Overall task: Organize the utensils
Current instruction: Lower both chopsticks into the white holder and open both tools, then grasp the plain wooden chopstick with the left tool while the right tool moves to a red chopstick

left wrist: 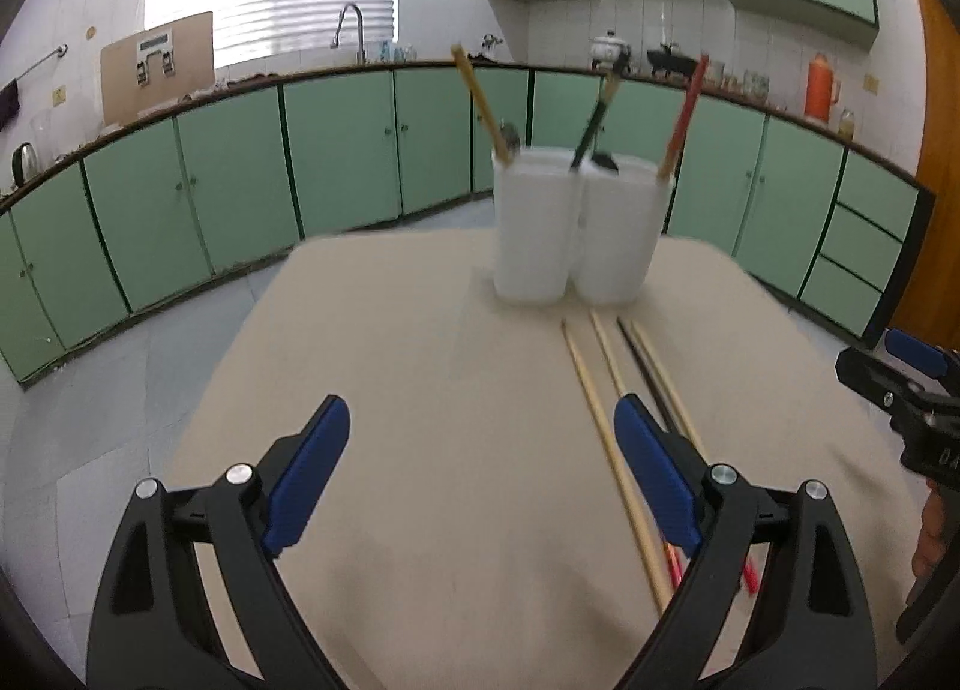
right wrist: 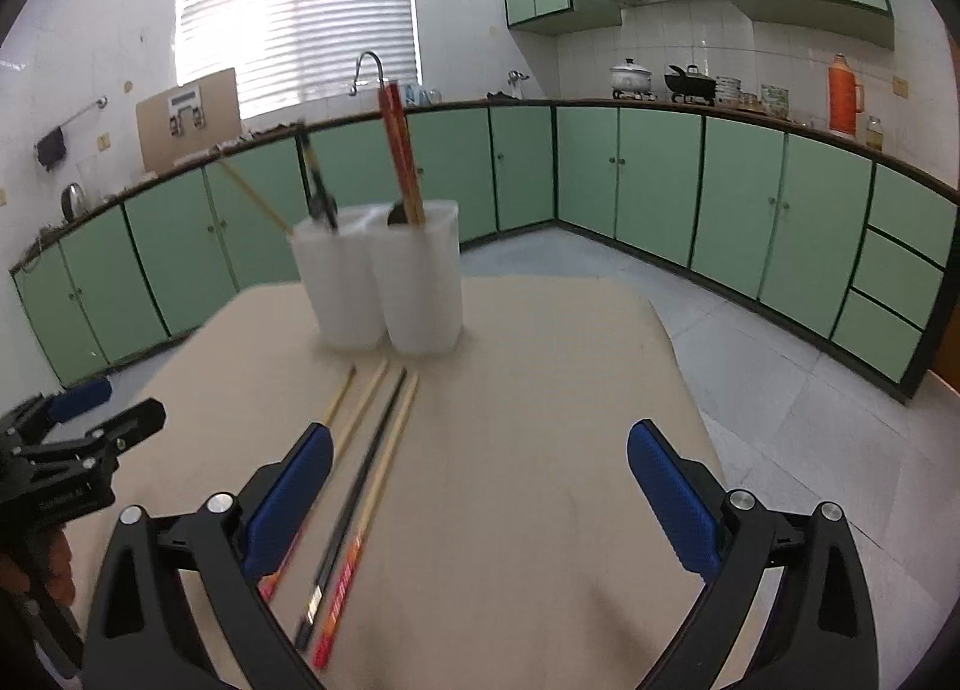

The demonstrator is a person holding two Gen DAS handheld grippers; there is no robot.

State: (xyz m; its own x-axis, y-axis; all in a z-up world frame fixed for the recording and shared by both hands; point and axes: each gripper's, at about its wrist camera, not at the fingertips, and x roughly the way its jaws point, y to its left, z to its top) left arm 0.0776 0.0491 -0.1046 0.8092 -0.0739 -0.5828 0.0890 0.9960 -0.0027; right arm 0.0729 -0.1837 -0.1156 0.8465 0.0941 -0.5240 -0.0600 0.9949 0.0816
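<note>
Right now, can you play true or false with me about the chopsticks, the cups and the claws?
1. Four chopsticks lie loose on the table. True.
2. The two white holders are empty. False: chopsticks stand in them.
3. The left claw is pinching a chopstick. False: it is open, with nothing between its pads.
4. The right claw is open. True.
5. The loose chopsticks lie behind the holders. False: they lie in front, nearer the claws.
</note>
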